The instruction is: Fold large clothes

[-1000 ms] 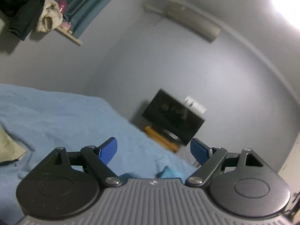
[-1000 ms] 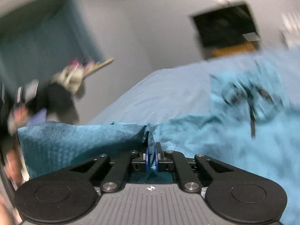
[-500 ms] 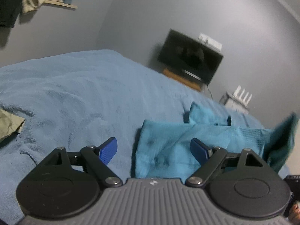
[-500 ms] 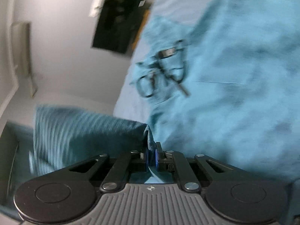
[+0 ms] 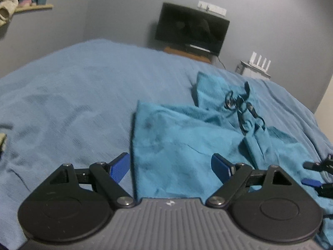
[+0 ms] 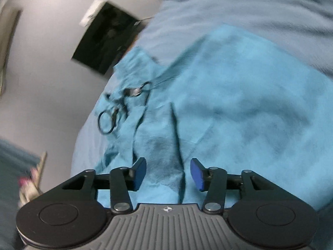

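A teal garment (image 5: 187,137) lies folded on the blue bed (image 5: 72,95), with black straps and metal rings (image 5: 241,108) on its far part. My left gripper (image 5: 170,167) is open and empty, just above the garment's near left corner. My right gripper (image 6: 168,173) is open and empty, hovering over a ridge of the same garment (image 6: 239,104); the rings (image 6: 116,108) lie beyond it. The right gripper's fingers (image 5: 316,175) show at the right edge of the left wrist view.
A dark TV screen (image 5: 192,29) stands against the grey wall beyond the bed, with a white router (image 5: 260,63) on a small stand beside it. A shelf with clothes (image 5: 12,6) hangs at upper left. A pale cloth edge (image 5: 2,142) lies at far left.
My right gripper was shut on a fold of the teal garment; it has laid it down and opened. My left gripper has tilted down toward the garment and stayed open.
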Available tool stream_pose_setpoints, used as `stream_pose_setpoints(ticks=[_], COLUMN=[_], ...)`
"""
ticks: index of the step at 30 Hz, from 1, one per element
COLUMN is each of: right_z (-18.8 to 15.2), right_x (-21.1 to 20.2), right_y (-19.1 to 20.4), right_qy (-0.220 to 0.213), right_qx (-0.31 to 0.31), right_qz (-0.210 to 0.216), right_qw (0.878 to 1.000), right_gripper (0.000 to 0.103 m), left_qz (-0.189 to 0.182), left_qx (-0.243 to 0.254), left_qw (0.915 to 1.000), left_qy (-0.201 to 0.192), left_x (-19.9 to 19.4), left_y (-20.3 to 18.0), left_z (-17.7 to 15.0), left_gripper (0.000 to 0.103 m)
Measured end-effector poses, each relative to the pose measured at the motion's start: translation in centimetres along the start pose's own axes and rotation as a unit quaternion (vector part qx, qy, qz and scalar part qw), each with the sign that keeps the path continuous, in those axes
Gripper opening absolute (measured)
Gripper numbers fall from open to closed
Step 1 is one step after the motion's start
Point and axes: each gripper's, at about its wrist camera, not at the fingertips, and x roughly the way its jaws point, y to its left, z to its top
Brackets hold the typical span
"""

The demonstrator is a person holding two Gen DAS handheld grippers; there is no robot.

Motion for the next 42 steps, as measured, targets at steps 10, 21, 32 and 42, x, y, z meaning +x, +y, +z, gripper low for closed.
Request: stream_pose_setpoints(ticks=[10, 21, 32, 42], right_z=[-6.0, -7.7, -0.9, 2.0], right_x=[5.4, 8.1, -3.6, -5.7], right_y=[11.7, 12.6, 6.7, -3.7], right_qy=[0.012, -0.015, -0.119, -0.063], right_qx=[-0.337, -0.418, -0.294, -0.076], right_qz=[-0.048, -0.130, -0.129, -0.063], right_qw=[0.940, 0.899, 0.940, 0.993], right_gripper=[0.076, 0.011, 0.005, 0.062], left_qz=[-0.013, 0.001, -0.008, -0.001], left_qx=[0.031, 0.092, 0.099, 0.118], left_qw=[0.9976, 0.9948, 0.9935, 0.9907], left_qy=[0.060, 0.045, 0.056, 0.067], left_x=[2.8, 3.2, 3.2, 3.6], left_y=[-1.2, -2.5, -2.6, -3.1], left_z=[-1.4, -1.9, -2.0, -2.4], left_gripper=[0.084, 0.094, 0.094, 0.094])
